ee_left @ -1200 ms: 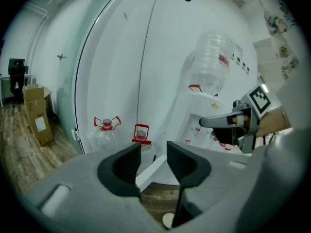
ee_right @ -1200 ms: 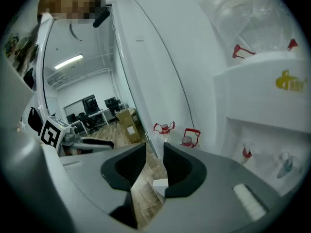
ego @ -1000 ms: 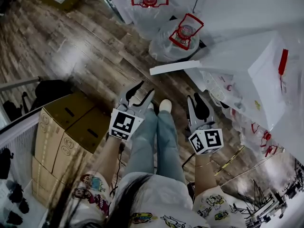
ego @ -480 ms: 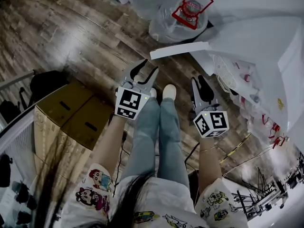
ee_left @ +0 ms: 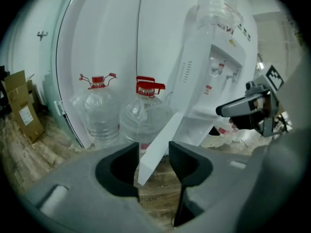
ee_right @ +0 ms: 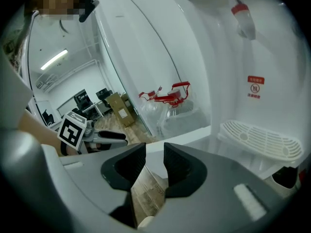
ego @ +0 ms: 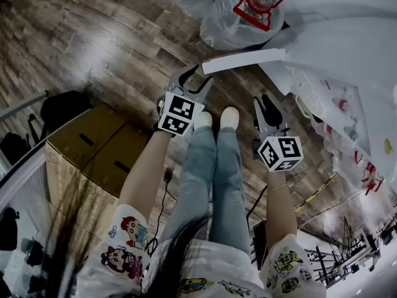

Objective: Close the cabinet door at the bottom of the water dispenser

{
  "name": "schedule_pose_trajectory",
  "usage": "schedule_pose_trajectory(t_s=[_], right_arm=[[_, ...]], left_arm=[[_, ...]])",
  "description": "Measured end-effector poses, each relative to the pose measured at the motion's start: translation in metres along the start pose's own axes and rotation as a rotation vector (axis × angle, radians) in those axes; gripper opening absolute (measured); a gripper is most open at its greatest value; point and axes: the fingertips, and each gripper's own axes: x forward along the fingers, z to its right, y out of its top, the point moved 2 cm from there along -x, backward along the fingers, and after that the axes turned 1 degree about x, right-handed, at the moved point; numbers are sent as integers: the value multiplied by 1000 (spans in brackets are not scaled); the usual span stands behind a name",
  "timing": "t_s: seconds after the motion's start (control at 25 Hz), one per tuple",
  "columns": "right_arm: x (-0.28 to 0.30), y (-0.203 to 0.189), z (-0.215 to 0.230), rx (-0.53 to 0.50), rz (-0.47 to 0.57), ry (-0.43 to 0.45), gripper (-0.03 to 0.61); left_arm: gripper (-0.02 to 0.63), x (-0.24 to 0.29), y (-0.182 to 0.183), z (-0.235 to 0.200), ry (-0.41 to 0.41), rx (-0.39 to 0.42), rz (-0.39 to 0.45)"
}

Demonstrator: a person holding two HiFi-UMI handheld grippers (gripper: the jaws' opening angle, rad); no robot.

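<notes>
- Only in the head view: brown cardboard boxes (ego: 93,148) at the left, and blue-jeaned legs (ego: 211,172) ending in white shoes (ego: 229,117) on the dark wood-plank floor (ego: 93,48). Left gripper (ego: 191,79) and right gripper (ego: 263,104) on either side of the shoes.
- Only in the left gripper view: the tall white water dispenser (ee_left: 214,67) seen whole, with an upturned clear bottle (ee_left: 221,4) on top. Two clear water jugs with red handles (ee_left: 143,118) just left of it.
- Only in the right gripper view: a white slotted drip tray (ee_right: 257,140) and a red tap (ee_right: 241,13) up close. Black office chairs (ee_right: 83,99) far off behind glass.
- Task's thing: a flat, plain white cabinet door (ego: 245,61), swung open from the dispenser's base toward the left. Stands edge-on beyond the shoes, near the jugs.
- Left gripper released, jaws just now widening. Door's free edge lined up in the gap just beyond the tips, no pad pressing on it.
- Right gripper released as well, jaws parted with only bare floor between them, near the dispenser's base.
- Writing: black-and-white square markers on each gripper's cube. A small red label (ee_right: 255,87) on the dispenser's front, print too small to read. Faint print on a floorboard, also unreadable.
</notes>
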Motion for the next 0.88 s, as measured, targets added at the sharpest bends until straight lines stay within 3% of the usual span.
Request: schedule_pose_trajectory(t_s=[0.56,0.76,0.88], right_arm=[[20,-41,14,65,-44,3,112],[20,-48,14,98,-44,-2,112],[17,-53,14,106,-47,-12,112]], left_arm=[[282,59,-50,2,-140,165,-196],[278,72,-58,-2,-159,255,-255],[198,73,-57,-6,-136,273,-268]])
